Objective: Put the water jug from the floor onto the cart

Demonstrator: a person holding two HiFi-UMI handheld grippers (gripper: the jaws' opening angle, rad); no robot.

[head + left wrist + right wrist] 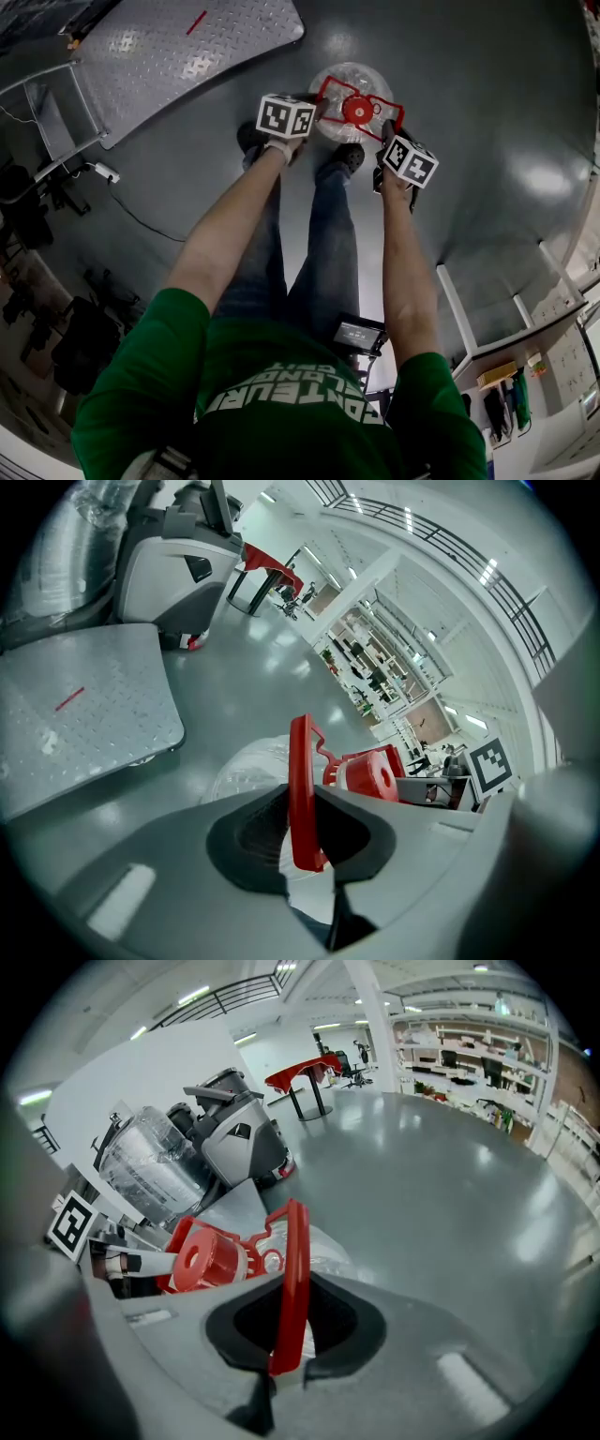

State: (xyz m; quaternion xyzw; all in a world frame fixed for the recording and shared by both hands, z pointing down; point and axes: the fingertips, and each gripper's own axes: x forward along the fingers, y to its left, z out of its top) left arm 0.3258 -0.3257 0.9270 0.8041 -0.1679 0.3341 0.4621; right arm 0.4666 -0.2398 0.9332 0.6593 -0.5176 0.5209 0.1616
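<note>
The water jug is one clear, ribbed bottle. It sits over the grey floor just beyond the person's two shoes. I can't tell whether its base is touching the floor. I count one red cap on its neck and one red handle frame around that cap. I see no label or print on the jug itself.

I count two grippers. The left gripper has its fingers clamped on the left bar of the handle frame, which stands upright between the dark pads. The right gripper has its fingers closed on the right bar in the same way. Each gripper carries one marker cube with black-and-white square patterns and no letters.

The single cart lies to the far left of the jug and well apart from it. Its deck is grey checker plate with one short red stroke painted on it.

Nearest me, the person's green shirt has white lettering across it. It appears upside down from this angle and I can't read it reliably.

In the left gripper view, one grey machine stands beyond the cart, with one red table farther back in the hall.
</note>
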